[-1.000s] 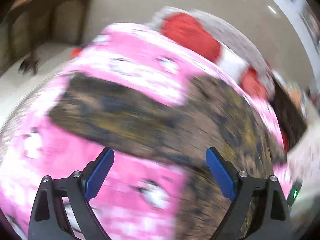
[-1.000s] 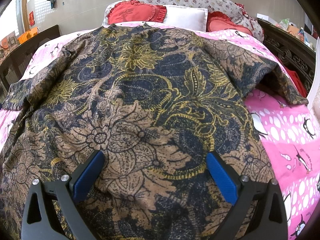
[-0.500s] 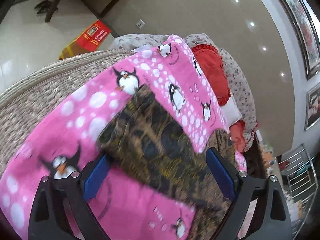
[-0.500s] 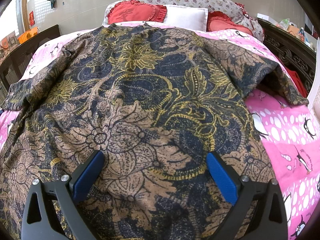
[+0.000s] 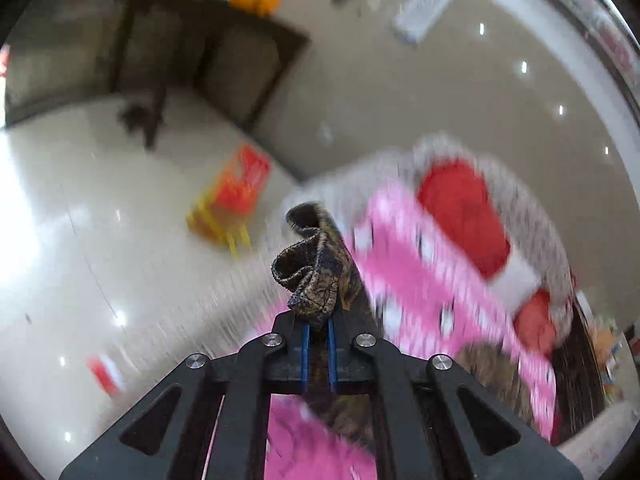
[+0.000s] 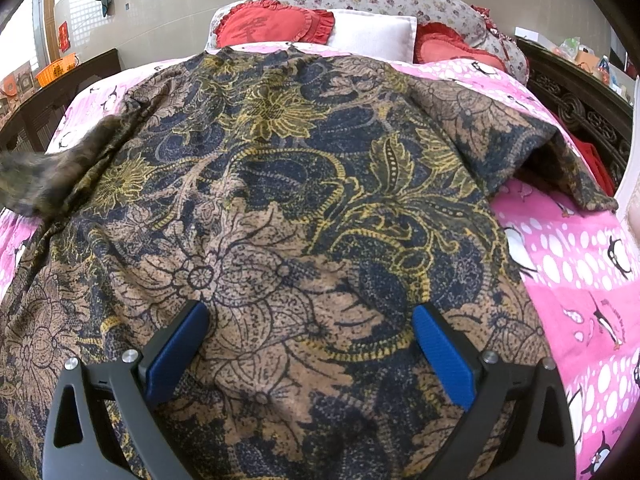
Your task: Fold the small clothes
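The garment is brown cloth with a dark blue and yellow flower pattern. It lies spread flat over the pink bed cover. Its sleeve at 9 o'clock is lifted and blurred; the sleeve at 2 o'clock stays folded.

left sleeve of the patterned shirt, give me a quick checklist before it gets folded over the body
1. Left tool shut on the sleeve: ok; jaws just closed, cloth bunched between them.
2. Sleeve lifted off the pink blanket: ok, blurred in the right view.
3. Shirt body lying flat: ok, mostly smooth.
4. Right tool open, holding nothing: ok.
5. Far sleeve flat: not ok, its edge is tented up.
6. Whether one layer or two is pinched: cannot tell.
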